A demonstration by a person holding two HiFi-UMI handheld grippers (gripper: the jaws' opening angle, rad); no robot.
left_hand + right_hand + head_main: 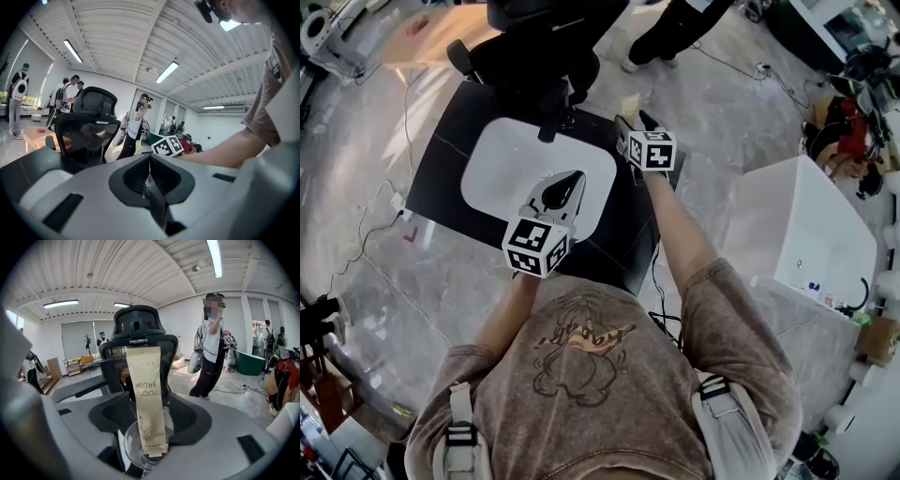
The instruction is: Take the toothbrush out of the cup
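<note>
A beige toothbrush packet [144,397] stands upright in a clear cup [136,456]. My right gripper [147,430] is shut on the cup, with one jaw on each side of it. In the head view the right gripper [630,129] is over the far right edge of the black table [441,169], and the packet's top [630,103] pokes out beyond it. My left gripper [570,183] hangs over the white mat [502,159]. Seen in its own view, the left gripper [149,163] has its jaws together with nothing between them. The two grippers are apart.
A black office chair [534,52] stands against the table's far edge. A large white box [806,230] sits on the floor to the right. A person's legs [675,28] are beyond the table. Cables [370,220] trail across the floor on the left.
</note>
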